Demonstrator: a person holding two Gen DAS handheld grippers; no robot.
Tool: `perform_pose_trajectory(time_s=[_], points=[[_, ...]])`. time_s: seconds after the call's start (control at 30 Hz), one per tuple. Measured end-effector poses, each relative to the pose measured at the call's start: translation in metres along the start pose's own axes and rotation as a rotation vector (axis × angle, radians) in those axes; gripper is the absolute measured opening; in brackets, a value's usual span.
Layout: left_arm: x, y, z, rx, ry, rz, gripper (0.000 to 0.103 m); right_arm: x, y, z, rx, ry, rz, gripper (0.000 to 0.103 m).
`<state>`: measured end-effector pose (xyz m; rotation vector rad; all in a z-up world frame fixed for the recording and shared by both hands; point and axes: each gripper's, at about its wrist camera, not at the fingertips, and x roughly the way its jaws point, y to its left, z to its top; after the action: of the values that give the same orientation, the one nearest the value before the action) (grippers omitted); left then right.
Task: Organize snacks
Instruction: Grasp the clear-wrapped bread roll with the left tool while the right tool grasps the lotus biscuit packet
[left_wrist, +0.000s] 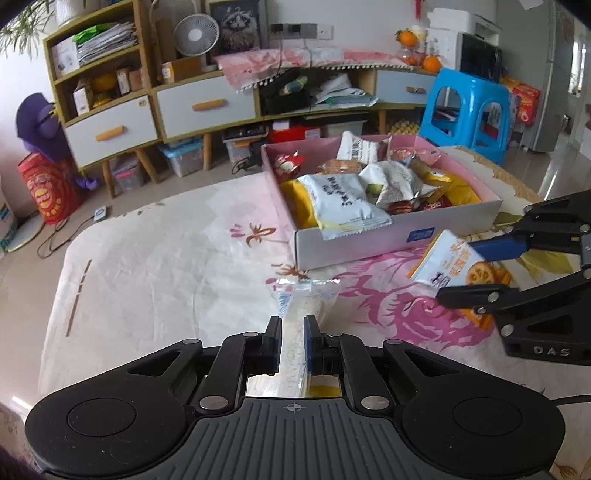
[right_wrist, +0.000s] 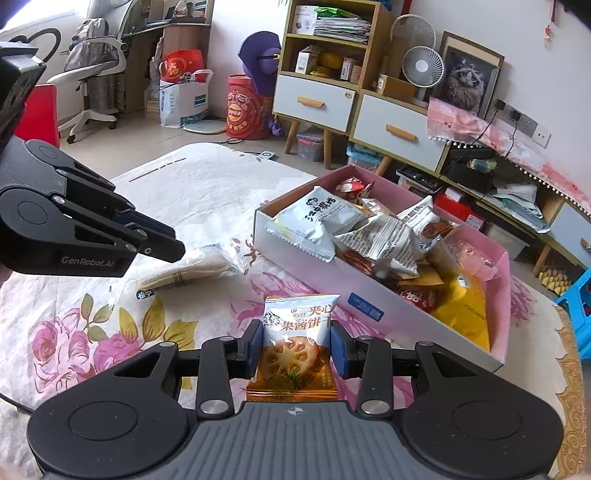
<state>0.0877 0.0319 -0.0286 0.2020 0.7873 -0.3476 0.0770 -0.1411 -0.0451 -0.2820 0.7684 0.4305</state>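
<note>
Snacks fill the pink-lined box on the far right part of the bench, which wears a floral cloth; a white-and-grey packet lies on top of the heap, with crumpled silver wrappers and a yellow bag beside it. The left gripper has its jaws closed on a clear-wrapped pack of pale wafers, which pokes forward from between the pads; the right wrist view shows that pack just off the cloth, to the left of the box. The right gripper has its jaws clamped on the sides of an orange-and-white biscuit packet printed with a lotus-root-shaped cracker. That packet hangs just in front of the box's near wall, close to the blue label.
</note>
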Motion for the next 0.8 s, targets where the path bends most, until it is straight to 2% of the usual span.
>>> perform_pose_trajectory(time_s=[0.1,0.17,0.23,0.27,0.5,0.57,0.6,0.67,0.8], points=[[0.004,0.004,-0.003,-0.021,0.022,-0.01,0.021,-0.003,-0.001,0.001,0.004,-0.002,-0.007,0.029],[0.006,0.006,-0.005,-0.025,0.035,-0.014,0.046,-0.004,-0.002,0.001,0.007,0.003,-0.011,0.029],[0.008,0.006,-0.006,-0.021,0.041,-0.019,0.061,-0.003,-0.004,0.0,0.009,0.011,-0.015,0.029],[0.009,0.006,-0.007,-0.019,0.046,-0.021,0.062,-0.003,-0.003,0.0,0.01,0.016,-0.018,0.029],[0.025,0.001,-0.009,-0.017,0.118,0.027,0.062,-0.003,-0.006,-0.001,0.013,0.027,-0.022,0.029],[0.027,0.002,-0.009,-0.035,0.131,0.022,0.059,-0.002,-0.006,-0.002,0.012,0.032,-0.023,0.03],[0.026,0.003,-0.009,-0.05,0.135,0.017,0.056,-0.001,-0.006,-0.002,0.01,0.035,-0.024,0.03],[0.027,0.005,-0.008,-0.069,0.149,0.004,0.037,-0.001,-0.006,-0.002,0.007,0.037,-0.025,0.03],[0.025,0.007,-0.007,-0.089,0.158,0.015,0.025,-0.002,-0.006,-0.002,0.004,0.036,-0.027,0.03]])
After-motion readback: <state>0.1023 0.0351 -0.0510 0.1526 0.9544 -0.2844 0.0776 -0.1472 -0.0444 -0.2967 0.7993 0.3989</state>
